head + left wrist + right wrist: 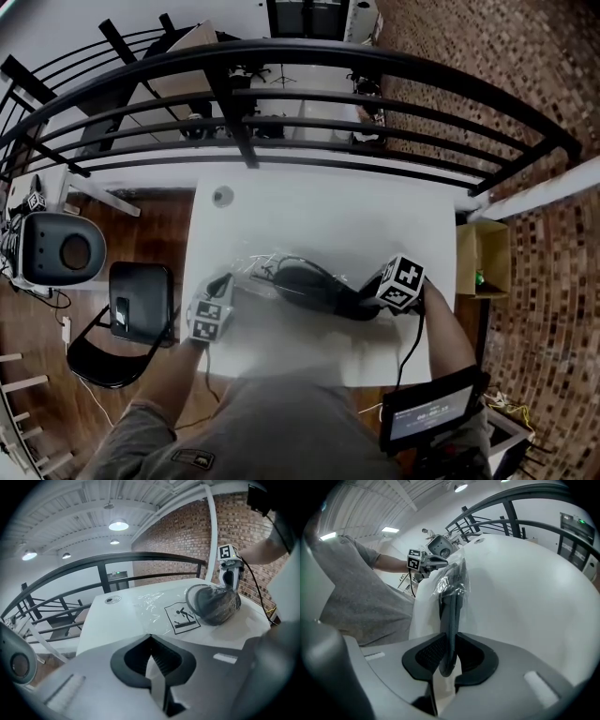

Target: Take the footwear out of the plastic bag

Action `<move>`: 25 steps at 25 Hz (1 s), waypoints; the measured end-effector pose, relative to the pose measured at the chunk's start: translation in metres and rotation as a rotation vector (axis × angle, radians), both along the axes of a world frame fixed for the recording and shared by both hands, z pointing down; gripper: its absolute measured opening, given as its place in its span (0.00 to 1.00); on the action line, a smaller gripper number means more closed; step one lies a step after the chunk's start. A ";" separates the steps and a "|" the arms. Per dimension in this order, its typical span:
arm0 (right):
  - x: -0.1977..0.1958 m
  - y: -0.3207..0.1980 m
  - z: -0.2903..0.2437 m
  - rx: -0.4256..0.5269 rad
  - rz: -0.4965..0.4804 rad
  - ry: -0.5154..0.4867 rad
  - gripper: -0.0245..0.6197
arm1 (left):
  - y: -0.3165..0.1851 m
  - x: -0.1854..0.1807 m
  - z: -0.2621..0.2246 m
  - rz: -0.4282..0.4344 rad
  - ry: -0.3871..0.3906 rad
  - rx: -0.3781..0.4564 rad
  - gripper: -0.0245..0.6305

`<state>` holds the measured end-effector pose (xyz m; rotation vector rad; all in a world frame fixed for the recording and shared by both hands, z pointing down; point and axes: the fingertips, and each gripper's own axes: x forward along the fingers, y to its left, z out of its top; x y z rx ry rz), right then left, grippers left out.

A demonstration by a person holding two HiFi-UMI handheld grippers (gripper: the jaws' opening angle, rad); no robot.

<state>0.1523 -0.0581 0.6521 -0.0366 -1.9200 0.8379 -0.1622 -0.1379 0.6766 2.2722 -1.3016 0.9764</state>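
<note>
Right claw (449, 660) pinches the rim of the dark grey shoe (451, 606) inside the clear plastic bag (150, 604); left claw (151, 667), pressed together, grips the bag's opposite end.

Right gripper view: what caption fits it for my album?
Right gripper pinches a dark shoe in a clear bag on a white table.

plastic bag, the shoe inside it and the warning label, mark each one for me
plastic bag (152, 603), left gripper view, on its flat, crinkled clear film
shoe (213, 605), left gripper view, on its dark rounded side, behind the film
warning label (182, 617), left gripper view, on the printed figure
</note>
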 end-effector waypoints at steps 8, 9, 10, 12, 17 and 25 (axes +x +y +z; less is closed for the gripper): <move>0.021 0.002 -0.005 0.035 0.035 0.029 0.16 | 0.000 -0.013 -0.004 -0.020 -0.008 0.005 0.04; 0.024 0.003 -0.006 0.037 0.041 0.031 0.16 | 0.000 -0.014 -0.004 -0.024 -0.009 0.005 0.04; 0.027 0.003 -0.006 0.038 0.047 0.033 0.16 | -0.001 -0.015 -0.005 -0.029 -0.010 0.004 0.04; 0.034 0.005 -0.006 0.038 0.062 0.036 0.16 | 0.000 -0.018 -0.006 -0.038 -0.015 0.003 0.04; 0.049 0.012 -0.006 0.042 0.104 0.045 0.16 | 0.003 -0.028 -0.006 -0.054 -0.030 0.004 0.04; 0.071 0.018 -0.009 0.058 0.181 0.066 0.16 | 0.005 -0.047 -0.007 -0.102 -0.045 -0.001 0.04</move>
